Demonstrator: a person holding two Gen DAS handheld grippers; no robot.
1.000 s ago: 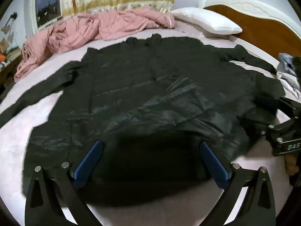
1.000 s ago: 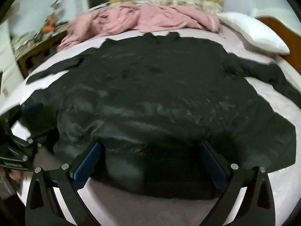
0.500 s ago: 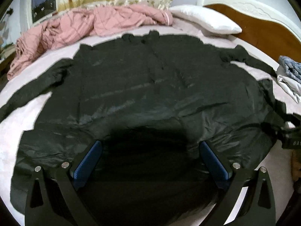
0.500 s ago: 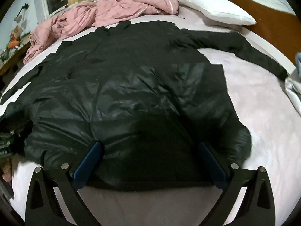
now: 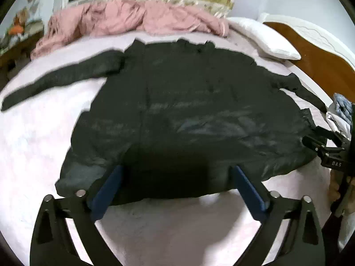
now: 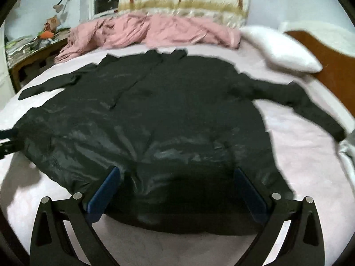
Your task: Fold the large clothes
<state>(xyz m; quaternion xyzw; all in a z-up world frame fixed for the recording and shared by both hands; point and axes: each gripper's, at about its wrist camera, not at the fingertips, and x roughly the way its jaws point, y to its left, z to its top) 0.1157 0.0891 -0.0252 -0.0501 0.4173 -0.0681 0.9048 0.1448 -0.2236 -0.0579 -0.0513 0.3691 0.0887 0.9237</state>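
A large black jacket lies spread flat on the pink bed sheet, collar toward the far side and both sleeves stretched out. It also shows in the right wrist view. My left gripper is open and empty, its blue pads over the jacket's near hem. My right gripper is open and empty over the near hem too. The right gripper's body shows at the right edge of the left wrist view, by the jacket's right hem corner.
A crumpled pink quilt lies along the far side of the bed. A white pillow rests by the wooden headboard on the right. Folded clothes lie at the right edge. A cluttered table stands at far left.
Both grippers have drawn back toward the near hem and shifted sideways; the jacket looks smaller in both views and more pink sheet shows. Both stay open.
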